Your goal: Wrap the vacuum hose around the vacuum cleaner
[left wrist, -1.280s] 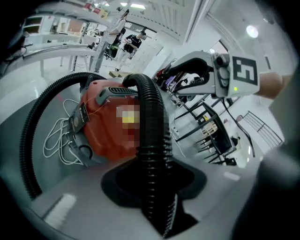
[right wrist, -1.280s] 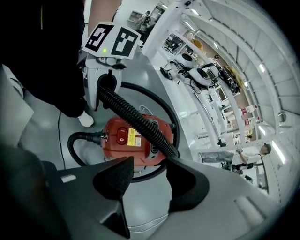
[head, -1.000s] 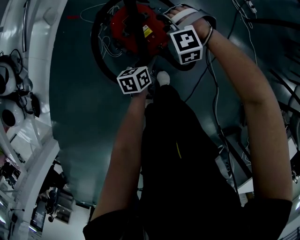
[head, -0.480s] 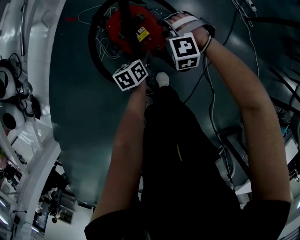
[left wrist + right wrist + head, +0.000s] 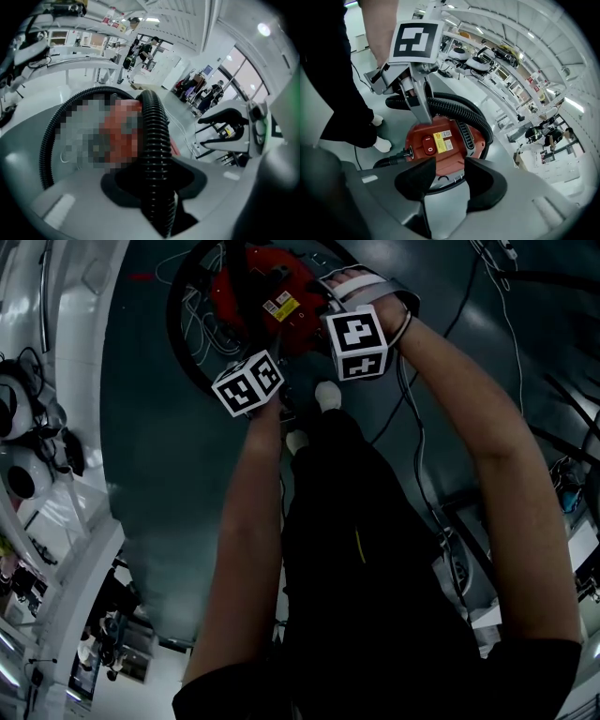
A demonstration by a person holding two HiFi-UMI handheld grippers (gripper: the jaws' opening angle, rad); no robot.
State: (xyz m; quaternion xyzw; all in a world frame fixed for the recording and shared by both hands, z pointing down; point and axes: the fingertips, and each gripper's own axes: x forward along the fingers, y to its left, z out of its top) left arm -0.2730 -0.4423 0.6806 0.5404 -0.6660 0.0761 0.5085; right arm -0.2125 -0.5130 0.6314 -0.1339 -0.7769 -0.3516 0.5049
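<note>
Two arms out and steeply down, left forearm (image 5: 246, 512) near centre, right forearm (image 5: 483, 446) wide, over the red vacuum (image 5: 267, 296) on the floor (image 5: 159, 474). Left gripper (image 5: 157, 185) clamped on the hose (image 5: 152, 136), looped round the vacuum. Right gripper (image 5: 450, 180) just beside, tipped down at its switch side, jaws apart, gripping nothing.

Red round vacuum cleaner (image 5: 440, 145), black ribbed vacuum hose (image 5: 464, 112) apparently curving partway around it
</note>
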